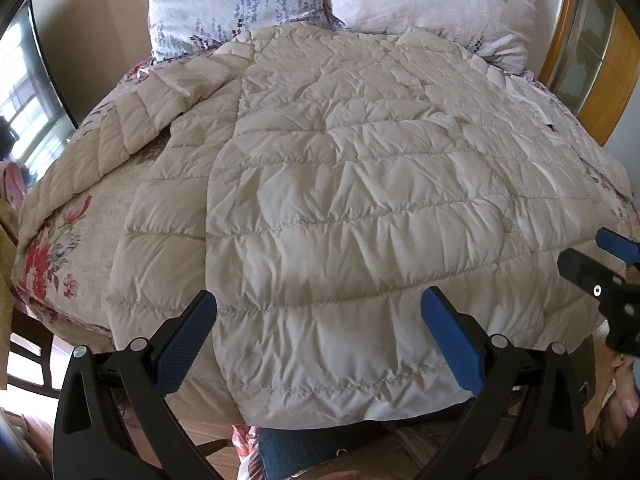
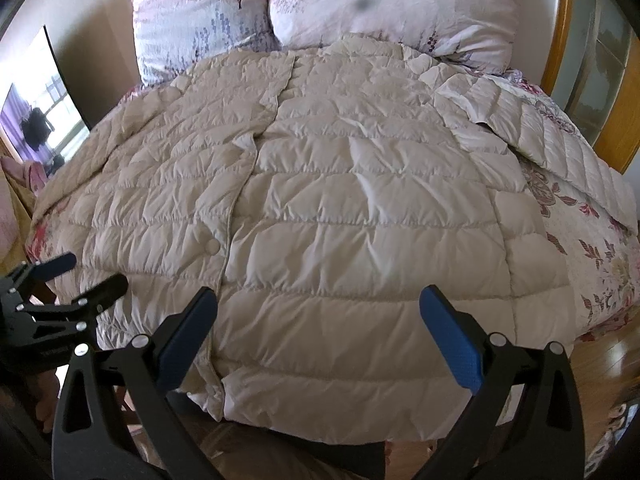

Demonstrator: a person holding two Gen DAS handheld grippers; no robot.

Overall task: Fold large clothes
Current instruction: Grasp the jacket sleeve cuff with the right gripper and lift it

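A large cream quilted down jacket (image 1: 340, 208) lies spread flat on the bed, front up, hem at the near edge. It fills the right wrist view (image 2: 340, 220) too. One sleeve (image 1: 100, 152) stretches out to the left, the other (image 2: 560, 148) to the right. A snap button (image 2: 211, 245) sits on the front placket. My left gripper (image 1: 320, 312) is open and empty just above the hem. My right gripper (image 2: 318, 312) is open and empty above the hem, right of the placket. Each gripper shows at the edge of the other's view, the right (image 1: 596, 264) and the left (image 2: 68, 280).
A floral bedsheet (image 2: 600, 264) covers the bed. Two pink floral pillows (image 1: 240, 4) (image 1: 436, 0) lean at the head. A wooden headboard frame (image 1: 600, 92) stands at the right. A window (image 1: 28, 112) is at the left. Wooden floor (image 2: 608, 356) shows beside the bed.
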